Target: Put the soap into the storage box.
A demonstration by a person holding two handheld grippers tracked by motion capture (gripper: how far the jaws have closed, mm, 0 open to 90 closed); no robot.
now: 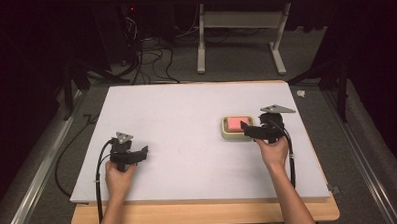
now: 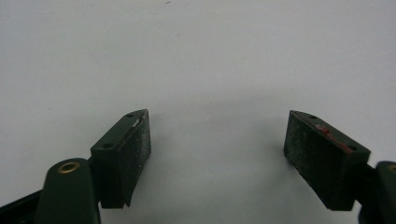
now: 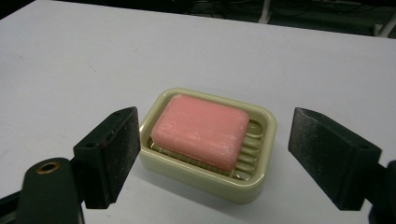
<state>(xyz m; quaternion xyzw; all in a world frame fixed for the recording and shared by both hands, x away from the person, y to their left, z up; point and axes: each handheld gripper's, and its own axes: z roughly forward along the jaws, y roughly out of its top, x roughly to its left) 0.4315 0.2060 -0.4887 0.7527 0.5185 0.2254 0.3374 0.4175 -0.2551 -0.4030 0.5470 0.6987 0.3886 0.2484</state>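
A pink bar of soap (image 3: 201,130) lies in a cream soap dish (image 3: 205,181) on the white board, right of centre in the high view, where the soap (image 1: 235,122) shows just ahead of the right hand. My right gripper (image 3: 212,140) is open; its jaws stand wide apart on the near side of the dish, one towards each end, and I see no contact. From above, the right gripper (image 1: 247,130) sits against the dish's right side. My left gripper (image 2: 217,149) is open over bare white board, with nothing between its pads; in the high view it (image 1: 142,153) rests at the near left.
The white board (image 1: 186,107) lies on a wooden table (image 1: 205,214) whose edge shows at the front. Beyond the far edge are a table frame's legs (image 1: 200,47) and loose cables (image 1: 149,58) on the floor. Metal rails (image 1: 38,172) run along both sides.
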